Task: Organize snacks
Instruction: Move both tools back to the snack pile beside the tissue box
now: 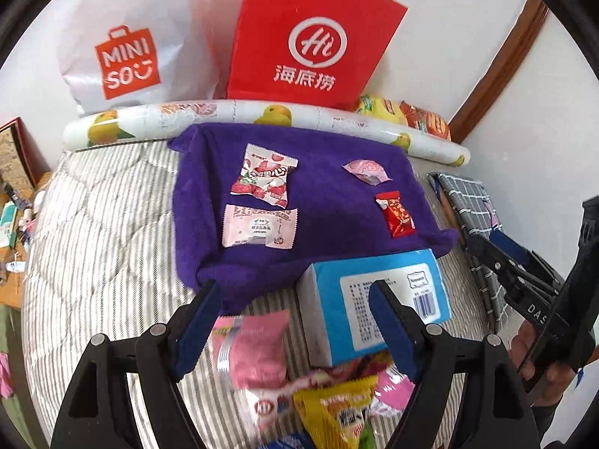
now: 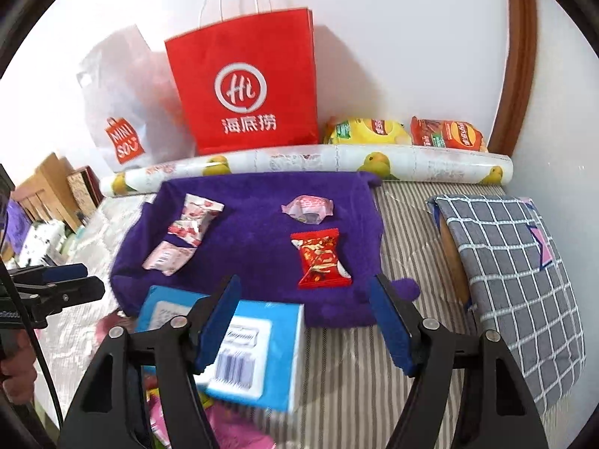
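Gaping empty, both hand-held grippers (image 1: 295,318) (image 2: 305,321) hide blurred snacks (image 1: 299,385) (labels unreadable).

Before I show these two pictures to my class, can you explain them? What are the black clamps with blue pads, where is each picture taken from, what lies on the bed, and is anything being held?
There is no robot here. A person holds a hand-operated gripper in each hand, and a wide-angle camera on each looks forward along its two fingers. One picture comes from the left gripper, the other from the right gripper.

On the striped bed lies a purple towel with four small snack packets: two pink-and-white ones on its left, a pink sweet and a red packet on its right. Nearer the cameras are a blue box and a loose pile of snacks. Two shopping bags, one red and one white, stand against the wall.

Both grippers are open and hold nothing.
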Action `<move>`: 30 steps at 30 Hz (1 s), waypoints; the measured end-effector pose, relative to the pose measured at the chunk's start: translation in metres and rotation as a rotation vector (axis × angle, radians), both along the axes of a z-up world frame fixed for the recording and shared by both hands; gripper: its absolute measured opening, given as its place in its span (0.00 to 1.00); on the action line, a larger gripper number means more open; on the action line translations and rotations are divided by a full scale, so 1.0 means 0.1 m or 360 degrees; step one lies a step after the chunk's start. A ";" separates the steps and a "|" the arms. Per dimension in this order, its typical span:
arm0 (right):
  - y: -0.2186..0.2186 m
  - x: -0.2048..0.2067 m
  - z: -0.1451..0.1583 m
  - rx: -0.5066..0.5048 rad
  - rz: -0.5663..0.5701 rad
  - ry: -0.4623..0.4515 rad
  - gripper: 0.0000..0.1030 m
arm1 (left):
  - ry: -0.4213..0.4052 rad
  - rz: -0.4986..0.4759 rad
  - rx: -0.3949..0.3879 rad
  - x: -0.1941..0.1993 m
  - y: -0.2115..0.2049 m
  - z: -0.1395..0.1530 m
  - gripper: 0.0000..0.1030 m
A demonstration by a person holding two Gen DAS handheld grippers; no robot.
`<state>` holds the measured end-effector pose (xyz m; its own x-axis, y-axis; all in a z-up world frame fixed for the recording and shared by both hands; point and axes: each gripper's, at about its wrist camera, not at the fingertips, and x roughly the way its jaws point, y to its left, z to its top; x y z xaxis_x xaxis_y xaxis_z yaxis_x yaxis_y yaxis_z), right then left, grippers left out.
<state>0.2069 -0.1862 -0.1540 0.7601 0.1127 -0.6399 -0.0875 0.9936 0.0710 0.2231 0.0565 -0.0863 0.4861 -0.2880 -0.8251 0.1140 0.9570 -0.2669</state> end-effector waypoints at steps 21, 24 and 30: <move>0.11 -0.93 -0.33 0.0087 0.0106 0.0080 0.65 | -0.0030 0.0088 0.0020 -0.79 0.15 -0.01 0.77; 0.21 -0.98 -0.44 0.0082 0.0138 0.0113 0.65 | -0.0021 0.0095 0.0023 -0.86 0.20 -0.05 0.77; 0.47 -1.07 -0.59 0.0097 0.0305 0.0099 0.68 | 0.0024 0.0154 0.0041 -0.97 0.38 -0.17 0.77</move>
<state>0.0997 -0.1391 -0.2131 0.6805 0.2912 -0.6724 -0.2682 0.9529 0.1413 0.1265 0.0944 -0.1030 0.4981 -0.2187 -0.8391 0.0168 0.9699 -0.2429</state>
